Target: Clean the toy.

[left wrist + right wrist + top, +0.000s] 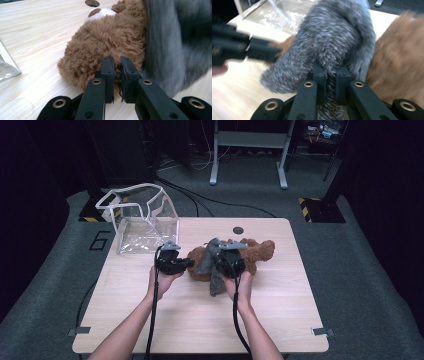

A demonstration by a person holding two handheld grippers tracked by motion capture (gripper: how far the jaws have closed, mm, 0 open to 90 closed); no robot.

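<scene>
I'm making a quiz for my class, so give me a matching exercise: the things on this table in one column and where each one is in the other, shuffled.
1. brown plush teddy bear
2. grey fuzzy cloth
3. clear plastic bag
4. left gripper

A. far left corner of the table
B. pinched in the right gripper
C. lying mid-table
D. shut on the bear's fur

Pairs: 1-C, 2-B, 3-A, 4-D

Light wooden table (150, 320), brown plush bear (255, 251) lying on it, clear plastic bag (142, 220) (seemingly open-topped) at the far-left corner
</scene>
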